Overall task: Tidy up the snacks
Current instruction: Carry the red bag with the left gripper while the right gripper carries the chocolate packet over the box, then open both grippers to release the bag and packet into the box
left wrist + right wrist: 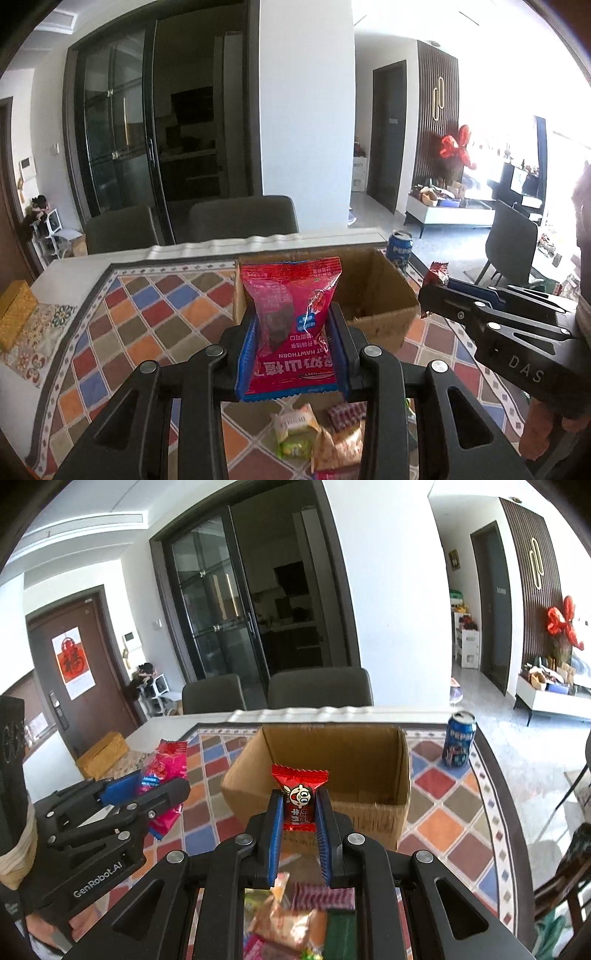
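Observation:
My left gripper is shut on a pink hawthorn snack packet, held above the table just in front of an open cardboard box. My right gripper is shut on a small red candy packet, held in front of the same box. The box looks empty inside. In the left wrist view the right gripper is at the right with the red candy. In the right wrist view the left gripper is at the left with the pink packet. Several loose snacks lie under the grippers, also in the right wrist view.
A colourful diamond-pattern mat covers the table. A blue Pepsi can stands right of the box, also in the left wrist view. A gold box sits at the far left. Two dark chairs stand behind the table.

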Motion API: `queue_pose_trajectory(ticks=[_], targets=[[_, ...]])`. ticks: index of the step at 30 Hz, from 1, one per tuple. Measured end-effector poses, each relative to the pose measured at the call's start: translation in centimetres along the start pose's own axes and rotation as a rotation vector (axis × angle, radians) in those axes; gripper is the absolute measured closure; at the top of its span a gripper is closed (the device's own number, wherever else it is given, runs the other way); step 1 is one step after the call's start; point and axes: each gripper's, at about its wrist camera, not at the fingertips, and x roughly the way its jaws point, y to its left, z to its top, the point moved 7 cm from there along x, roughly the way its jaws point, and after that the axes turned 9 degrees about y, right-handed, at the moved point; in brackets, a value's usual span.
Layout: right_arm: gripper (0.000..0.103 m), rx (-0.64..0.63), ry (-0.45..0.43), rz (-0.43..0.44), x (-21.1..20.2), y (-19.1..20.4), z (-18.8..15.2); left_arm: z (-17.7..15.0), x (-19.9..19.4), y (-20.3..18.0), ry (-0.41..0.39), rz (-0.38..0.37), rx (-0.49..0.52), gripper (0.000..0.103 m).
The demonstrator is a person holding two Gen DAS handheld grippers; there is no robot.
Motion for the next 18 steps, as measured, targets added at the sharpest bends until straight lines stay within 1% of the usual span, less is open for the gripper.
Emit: queue_pose_trajectory(ticks=[7, 14, 18], targets=[[0.085, -0.010, 0.006, 0.006, 1.4, -0.2, 2.0, 2.6, 2.4, 0.5, 0.026, -0.023, -0.008, 0.068], [0.085, 0.003, 0.047, -0.008, 4.4, -1.5, 4.1, 4.2, 6.2, 1.2, 0.109, -0.061, -0.035, 0.068], [0.085, 0.007, 0.079, -0.017, 6.1, -2.1, 4.7, 4.6, 8.5, 1.4, 0.155, -0.065, -0.041, 0.068]])
